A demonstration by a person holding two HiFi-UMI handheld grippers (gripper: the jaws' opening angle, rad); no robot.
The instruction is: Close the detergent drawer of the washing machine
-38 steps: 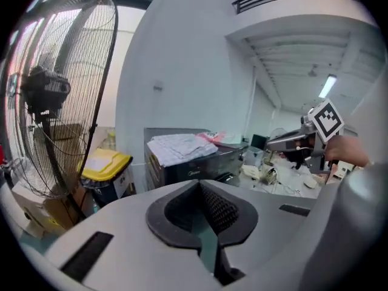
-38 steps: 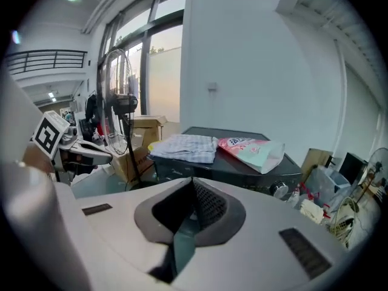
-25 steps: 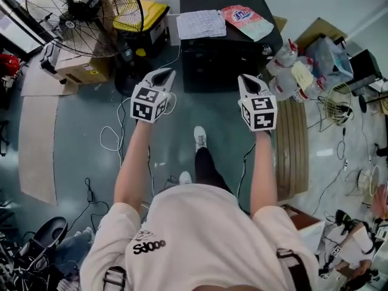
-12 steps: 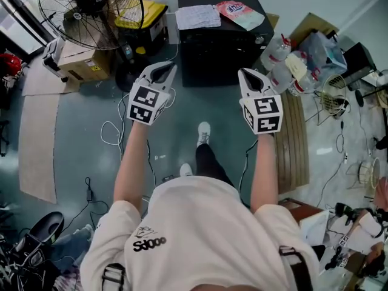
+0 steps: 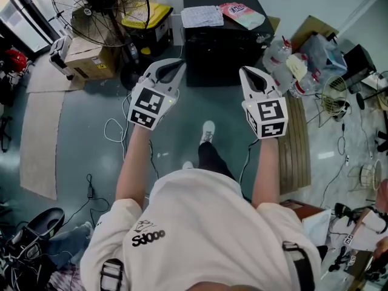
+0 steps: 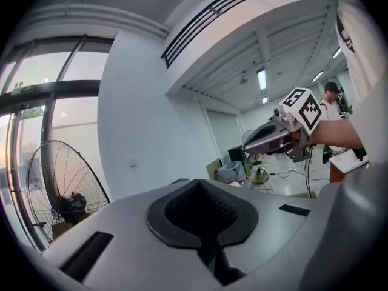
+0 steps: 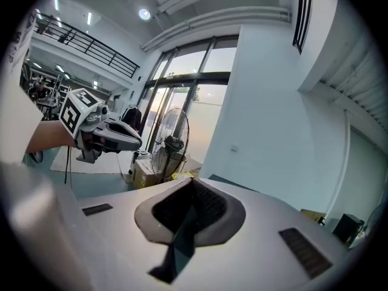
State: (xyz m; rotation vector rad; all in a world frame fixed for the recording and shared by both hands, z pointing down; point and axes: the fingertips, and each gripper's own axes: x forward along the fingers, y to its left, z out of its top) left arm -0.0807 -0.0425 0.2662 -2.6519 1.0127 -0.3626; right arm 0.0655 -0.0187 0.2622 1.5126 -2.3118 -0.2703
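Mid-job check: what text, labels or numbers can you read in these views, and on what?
"Sdooo", roughly, stylised: on the person's shirt.
Pink packet on the black unit: red print, too small to read.
Cardboard box: yellow label, too small to read.
Cubes on the left gripper and right gripper: square markers only, no words.

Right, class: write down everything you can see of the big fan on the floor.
The fan is large and black, with a round wire cage around dark blades and a central motor hub. It looks like metal. It stands upright on the grey-green floor, at the head view's upper left. A cardboard box sits close by its base; whether they touch cannot be told.
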